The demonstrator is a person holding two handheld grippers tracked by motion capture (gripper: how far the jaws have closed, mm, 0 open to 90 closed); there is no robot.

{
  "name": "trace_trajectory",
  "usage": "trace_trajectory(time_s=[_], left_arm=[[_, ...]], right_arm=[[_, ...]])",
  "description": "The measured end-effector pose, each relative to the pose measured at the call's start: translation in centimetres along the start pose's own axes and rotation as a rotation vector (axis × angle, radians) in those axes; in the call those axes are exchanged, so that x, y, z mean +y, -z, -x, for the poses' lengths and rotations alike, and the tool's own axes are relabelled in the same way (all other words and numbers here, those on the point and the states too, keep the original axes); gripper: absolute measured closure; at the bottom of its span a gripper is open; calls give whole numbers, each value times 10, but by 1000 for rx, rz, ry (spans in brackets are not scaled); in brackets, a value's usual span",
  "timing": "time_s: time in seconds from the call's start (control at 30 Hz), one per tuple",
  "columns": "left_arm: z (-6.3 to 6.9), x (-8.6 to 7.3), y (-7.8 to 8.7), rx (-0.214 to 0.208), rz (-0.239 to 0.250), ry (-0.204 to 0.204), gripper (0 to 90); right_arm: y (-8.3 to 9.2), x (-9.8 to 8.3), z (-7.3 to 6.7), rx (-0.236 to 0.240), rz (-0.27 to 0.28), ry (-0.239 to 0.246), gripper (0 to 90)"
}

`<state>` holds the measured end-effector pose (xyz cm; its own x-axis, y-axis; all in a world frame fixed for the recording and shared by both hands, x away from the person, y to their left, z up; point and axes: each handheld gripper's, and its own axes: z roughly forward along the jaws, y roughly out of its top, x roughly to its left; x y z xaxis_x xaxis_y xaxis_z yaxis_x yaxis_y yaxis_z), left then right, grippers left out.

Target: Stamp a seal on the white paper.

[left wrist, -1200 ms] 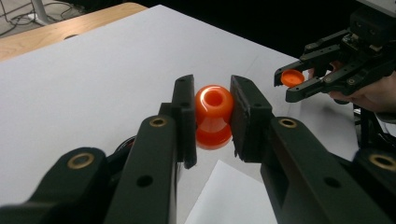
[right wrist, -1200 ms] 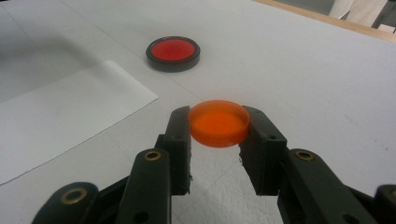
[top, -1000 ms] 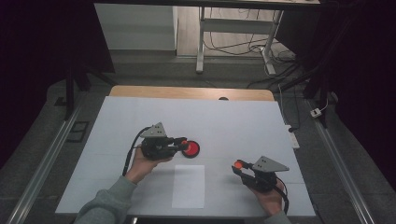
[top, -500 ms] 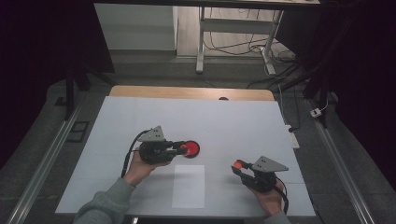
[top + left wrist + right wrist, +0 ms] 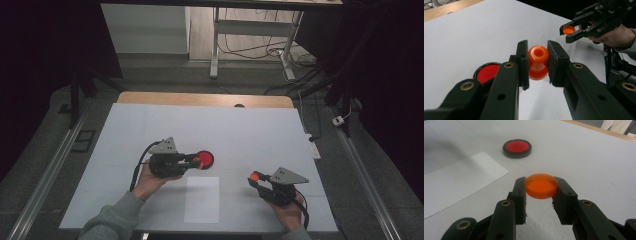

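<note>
My left gripper is shut on a small orange bottle, its open mouth facing the camera. In the high view this gripper lies level at centre left, its tips right beside a red disc in a black rim that rests on the table. The disc lies just left of the jaws. My right gripper is shut on a flat orange cap, held level a little above the table. It sits at the lower right, apart from the left one, with the red disc farther off.
A white sheet of paper lies on the white table top between the two hands, near the front edge. A wooden strip runs along the table's far edge. Dark floor, metal rails and cables surround the table.
</note>
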<state>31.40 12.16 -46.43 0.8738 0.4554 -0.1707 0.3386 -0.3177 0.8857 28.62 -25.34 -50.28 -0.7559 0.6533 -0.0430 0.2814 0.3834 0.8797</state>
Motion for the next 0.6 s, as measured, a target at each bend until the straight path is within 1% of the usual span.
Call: trace_trajectory(time_s=[0.13,0.33,0.6], left_arm=[[1,-1,0,-4,-1,0,728],[6,-2,-1,-13,-13,-15,727],[9,-4,-3,-26,-22,-21,728]], right_arm=[[0,0,-1,2,2,-1,642],[0,0,0,2,2,-1,642],[0,0,0,0,-2,-1,642]])
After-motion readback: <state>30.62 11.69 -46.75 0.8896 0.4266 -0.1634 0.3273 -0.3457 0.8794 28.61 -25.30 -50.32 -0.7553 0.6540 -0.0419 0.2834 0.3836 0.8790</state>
